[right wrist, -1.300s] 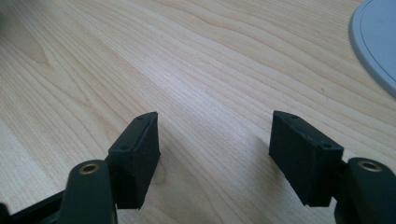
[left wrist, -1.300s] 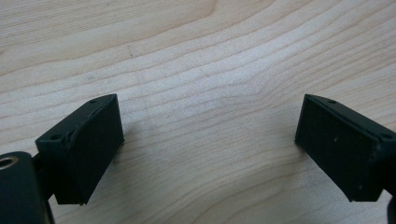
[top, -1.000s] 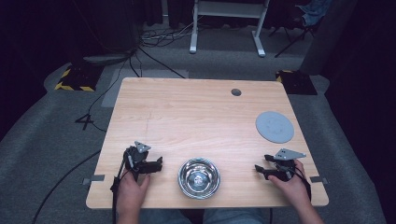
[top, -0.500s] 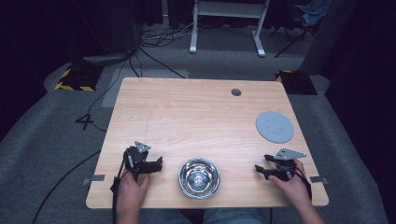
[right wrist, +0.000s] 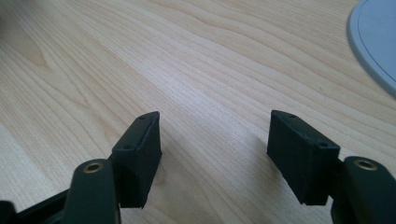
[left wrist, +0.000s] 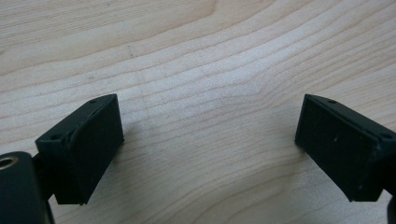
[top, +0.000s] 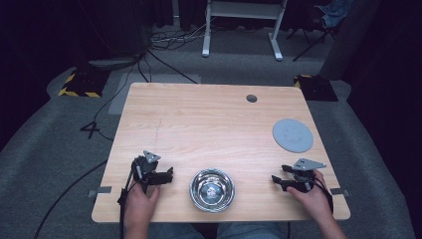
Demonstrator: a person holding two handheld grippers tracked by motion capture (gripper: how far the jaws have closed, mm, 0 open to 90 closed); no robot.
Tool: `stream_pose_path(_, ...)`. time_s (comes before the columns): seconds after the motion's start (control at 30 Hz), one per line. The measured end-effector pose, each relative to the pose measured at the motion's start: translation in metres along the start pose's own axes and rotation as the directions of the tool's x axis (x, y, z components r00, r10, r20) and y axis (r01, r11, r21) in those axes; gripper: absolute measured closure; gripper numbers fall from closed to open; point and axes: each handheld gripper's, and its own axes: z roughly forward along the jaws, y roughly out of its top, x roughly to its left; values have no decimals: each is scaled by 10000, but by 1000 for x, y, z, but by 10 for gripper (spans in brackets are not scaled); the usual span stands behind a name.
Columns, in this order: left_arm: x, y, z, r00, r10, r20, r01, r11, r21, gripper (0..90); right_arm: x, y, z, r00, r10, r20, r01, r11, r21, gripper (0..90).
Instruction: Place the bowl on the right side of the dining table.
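Two claws rest on the worktop (top: 209, 124), one to each side of the steel bowl (top: 212, 189). Left claw (top: 169, 175): just left of the bowl, jaws spread wide, nothing between them but bare wood. Right claw (top: 276, 174): farther off to the bowl's right, jaws likewise wide and empty. Grey disc (top: 292, 135): flat on the worktop, beyond the right claw, well apart from the bowl.
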Motion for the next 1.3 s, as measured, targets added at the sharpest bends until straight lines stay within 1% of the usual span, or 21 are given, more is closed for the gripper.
stream_pose_path(0.07, 0, 0, 0, 10000, 0, 0, 0, 10000, -1, 78, 0, 1, 0, 9998, 215, 5, -215, 9998, 19, 352)
stream_pose_path(0.1, 0, 0, 0, 10000, 0, 0, 0, 10000, 0, 78, -1, 2, -1, 9994, 329, -96, -327, 9993, 153, 349)
stream_pose_path(0.17, 0, 0, 0, 10000, 1, -1, -1, 10000, 0, 78, -1, 4, -1, 9992, 374, -148, -371, 9990, 255, 353)
stream_pose_path(0.23, 0, 0, 0, 10000, -2, 5, 2, 10000, 1, 78, 0, 9, -5, 9981, 521, -325, -509, 9980, 369, 363)
stream_pose_path(0.27, 0, 0, 0, 10000, 1, -1, -1, 10000, 0, 78, 1, 13, -9, 9988, 302, -383, -288, 9989, 368, 363)
stream_pose_path(0.3, 0, 0, 0, 10000, -1, -1, 1, 10000, -1, 78, 1, 13, -9, 9988, 302, -383, -288, 9989, 368, 363)
stream_pose_path(0.33, 0, 0, 0, 10000, 1, 7, -1, 10000, 2, 78, 4, 19, -12, 9986, 270, -447, -255, 9991, 338, 362)
stream_pose_path(0.37, 0, 0, 0, 10000, 1, -5, -1, 10000, -5, 78, 4, 19, -12, 9986, 270, -447, -255, 9991, 338, 362)
stream_pose_path(0.43, 0, 0, 0, 10000, 0, 9, 0, 10000, 3, 78, 8, 28, -16, 9990, 34, -449, -22, 9997, 260, 357)
stream_pose_path(0.6, 0, 0, 0, 10000, 2, -4, -2, 10000, -5, 77, 11, 36, -17, 9984, 62, -560, -51, 9998, 206, 358)
stream_pose_path(0.7, 0, 0, 0, 10000, 3, 10, -3, 10000, 12, 78, 16, 47, -20, 9980, -74, -634, 80, 9999, 96, 362)
stream_pose_path(0.73, 0, 0, 0, 10000, 4, 5, -4, 10000, 8, 78, 16, 47, -20, 9980, -74, -634, 80, 9999, 96, 362)
stream_pose_path(0.77, 0, 0, 0, 10000, 8, -1, -8, 10000, 9, 78, 16, 49, -21, 9979, -196, -616, 200, 9998, 55, 362)
stream_pose_path(0.8, 0, 0, 0, 10000, 6, -3, -6, 10000, 7, 78, 17, 54, -23, 9978, -201, -636, 202, 9998, 12, 365)
stream_pose_path(1.0, 0, 0, 0, 10000, -11, 21, 11, 10000, -3, 78, 18, 64, -23, 9969, -350, -707, 342, 9993, -113, 366)
stream_pose_path(1.07, 0, 0, 0, 10000, -12, 21, 12, 10000, 3, 78, 20, 72, -25, 9963, -458, -730, 443, 9988, -220, 369)
stream_pose_path(1.13, 0, 0, 0, 10000, -14, 17, 14, 10000, 1, 78, 21, 74, -25, 9962, -442, -750, 424, 9988, -247, 371)
stream_pose_path(1.2, 0, 0, 0, 10000, -17, 19, 17, 10000, 1, 78, 23, 81, -26, 9948, -672, -765, 644, 9971, -395, 372)
stream_pose_path(1.27, 0, 0, 0, 10000, -19, 20, 19, 10000, 1, 78, 24, 84, -26, 9947, -633, -809, 599, 9973, -434, 372)
stream_pose_path(1.3, 0, 0, 0, 10000, -19, 18, 19, 10000, 0, 78, 25, 87, -24, 9940, -730, -818, 695, 9966, -449, 372)
